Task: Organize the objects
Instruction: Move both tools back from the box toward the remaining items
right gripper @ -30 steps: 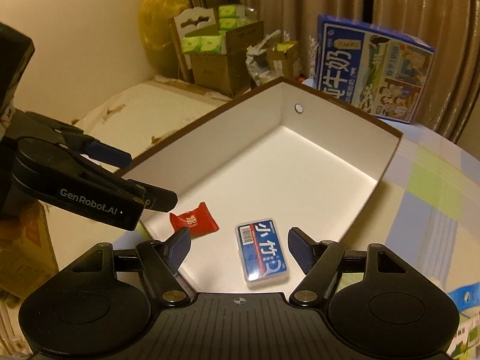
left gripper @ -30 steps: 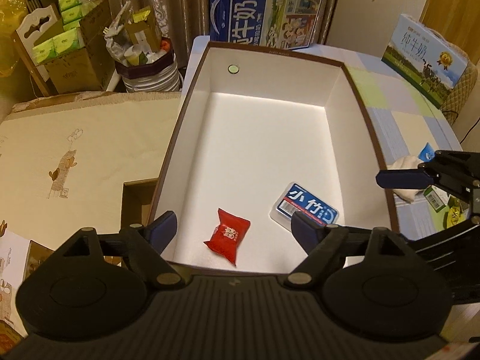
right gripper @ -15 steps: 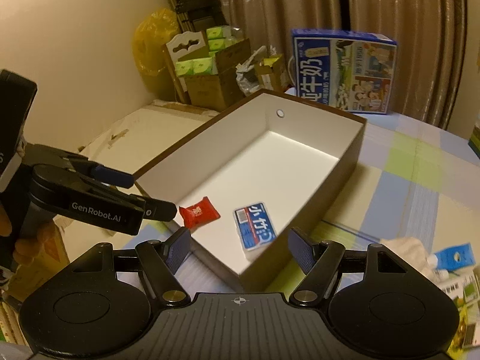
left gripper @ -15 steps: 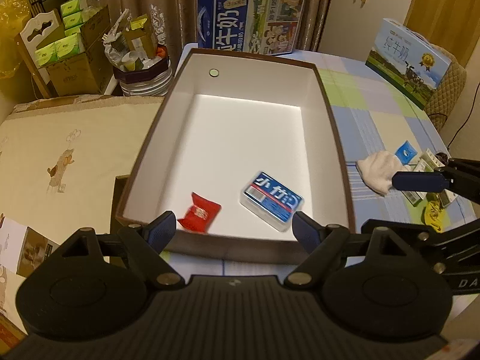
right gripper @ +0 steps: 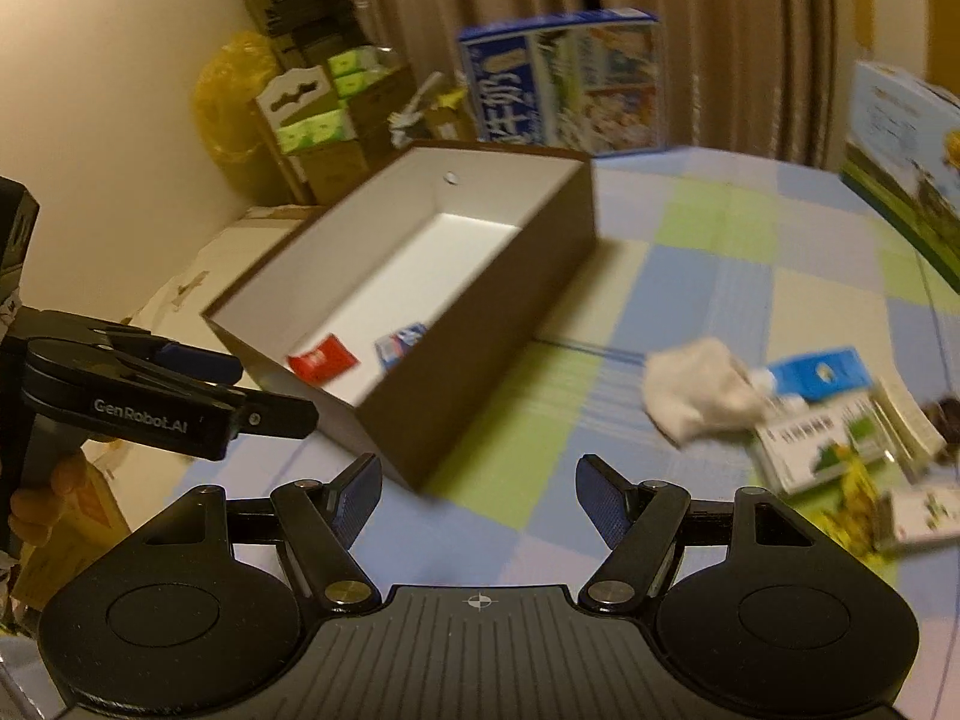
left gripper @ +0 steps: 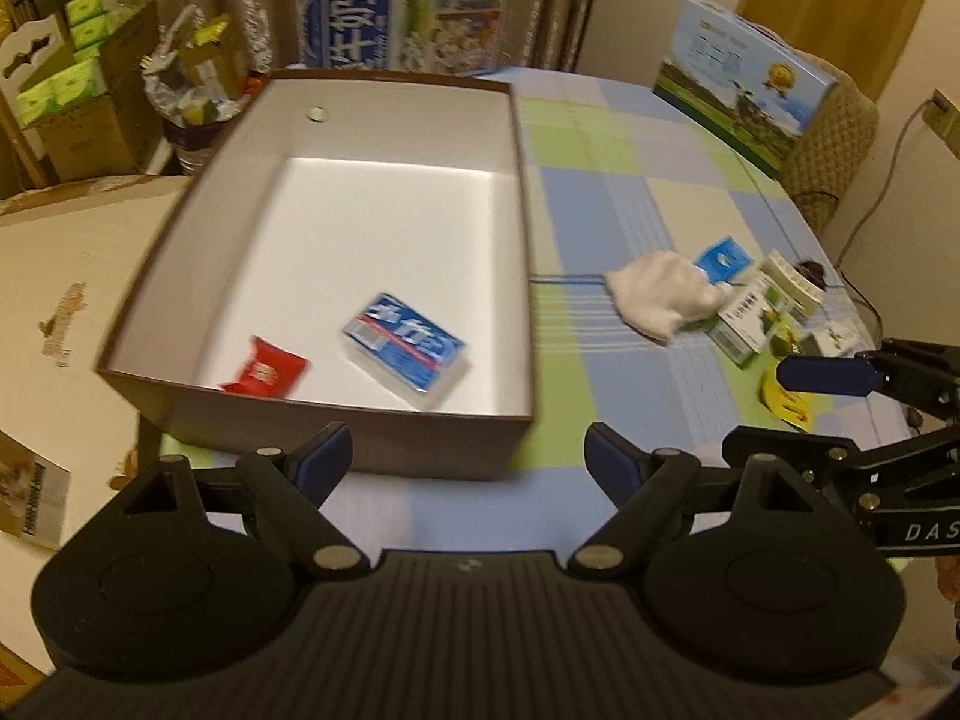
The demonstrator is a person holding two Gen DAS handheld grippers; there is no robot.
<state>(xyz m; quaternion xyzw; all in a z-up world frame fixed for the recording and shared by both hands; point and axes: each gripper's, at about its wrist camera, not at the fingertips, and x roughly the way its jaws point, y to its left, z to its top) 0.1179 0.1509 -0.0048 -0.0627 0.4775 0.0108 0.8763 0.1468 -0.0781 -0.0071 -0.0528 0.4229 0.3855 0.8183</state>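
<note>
Brown box (left gripper: 336,444) w/ red packet (left gripper: 264,367) & blue case (left gripper: 405,349) inside has been backed away from; both grippers' fingers wide, empty, now nearer the tabletop (left gripper: 606,354) right-edge clutter (right gripper: 840,438), judged next.

Both grippers tilt downward, side by side — the left gripper (left gripper: 467,461) with its jaws spread wide and empty, the right gripper (right gripper: 478,495) likewise parted, gripping nothing. Fingers (right gripper: 45,495) wrap the left handle.

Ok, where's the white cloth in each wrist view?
Left wrist: white cloth lies right of centre on the checked tablecloth, right of the brown box.
Right wrist: white cloth at right, beyond the right gripper.
Shared landmark: the small blue packet touching it.
</note>
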